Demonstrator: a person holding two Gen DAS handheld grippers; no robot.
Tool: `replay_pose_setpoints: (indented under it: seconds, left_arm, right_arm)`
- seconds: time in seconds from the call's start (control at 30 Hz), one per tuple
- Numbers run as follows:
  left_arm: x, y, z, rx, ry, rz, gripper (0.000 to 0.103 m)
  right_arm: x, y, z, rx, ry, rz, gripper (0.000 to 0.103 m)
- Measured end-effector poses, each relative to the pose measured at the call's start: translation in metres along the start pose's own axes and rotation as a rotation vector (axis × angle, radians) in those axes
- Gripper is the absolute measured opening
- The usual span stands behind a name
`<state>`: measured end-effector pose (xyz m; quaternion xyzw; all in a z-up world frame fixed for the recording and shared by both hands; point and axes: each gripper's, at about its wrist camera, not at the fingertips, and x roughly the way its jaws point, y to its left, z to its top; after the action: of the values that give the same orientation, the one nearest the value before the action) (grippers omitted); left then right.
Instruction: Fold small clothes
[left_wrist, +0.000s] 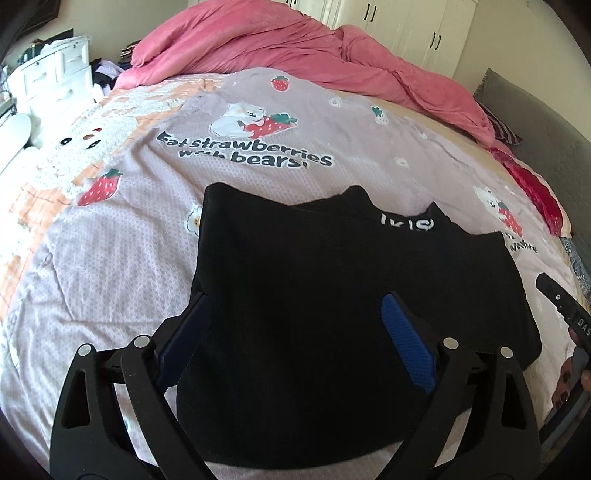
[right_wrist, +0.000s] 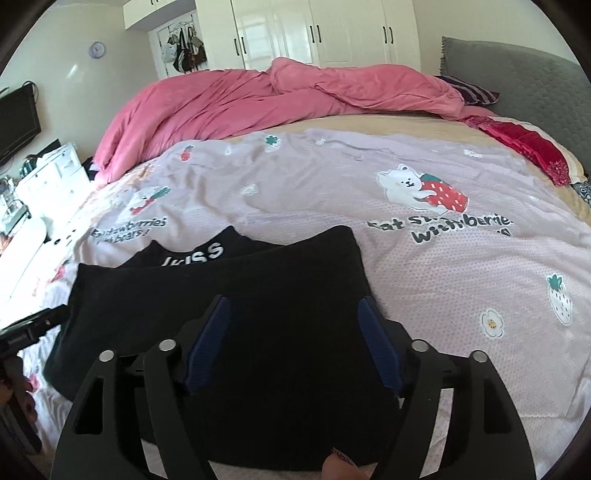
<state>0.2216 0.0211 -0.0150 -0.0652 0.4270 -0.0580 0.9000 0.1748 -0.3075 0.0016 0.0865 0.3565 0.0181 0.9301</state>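
Note:
A small black garment (left_wrist: 332, 288) with white lettering lies on the bed, its near part folded over the far part; it also shows in the right wrist view (right_wrist: 221, 295). My left gripper (left_wrist: 295, 306) is open above the garment's near left part, blue pads (left_wrist: 406, 347) wide apart. My right gripper (right_wrist: 295, 310) is open above its near right part, holding nothing. The right gripper's body shows at the right edge of the left wrist view (left_wrist: 569, 317); the left gripper's shows at the left edge of the right wrist view (right_wrist: 33, 328).
The lilac bedspread (right_wrist: 424, 280) with bears and strawberries covers the bed. A crumpled pink duvet (right_wrist: 258, 99) lies at the far side, a grey headboard cushion (right_wrist: 535, 81) and red cloth (right_wrist: 528, 144) at the right. White drawers (left_wrist: 55, 74) stand at the left.

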Motion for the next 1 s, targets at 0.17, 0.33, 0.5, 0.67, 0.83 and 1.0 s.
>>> replay_pose_setpoints:
  seconds: [0.17,0.33,0.5,0.67,0.83,1.0]
  left_arm:
    - [0.000,-0.002,-0.009,0.011,0.051,0.005,0.088]
    - [0.003,-0.006,-0.021,0.027,0.091,0.009,0.088]
    - [0.014,-0.007,-0.035,0.046,0.161,0.006,0.091]
    - [0.012,-0.006,-0.043,0.048,0.169,0.010,0.093]
    - [0.007,-0.007,-0.051,0.069,0.172,0.023,0.093]
    - [0.001,-0.007,-0.056,0.085,0.172,0.028,0.093]
  right_arm:
    - [-0.005,0.007,-0.006,-0.027,0.012,0.023,0.076]
    - [-0.002,0.014,-0.019,-0.060,0.058,0.044,0.076]
    - [0.007,0.013,-0.036,-0.070,0.124,0.047,0.076]
    - [0.014,0.000,-0.055,-0.058,0.187,0.015,0.076]
    - [0.008,-0.013,-0.067,-0.032,0.196,0.024,0.076]
    - [0.003,-0.014,-0.073,-0.043,0.197,0.024,0.076]
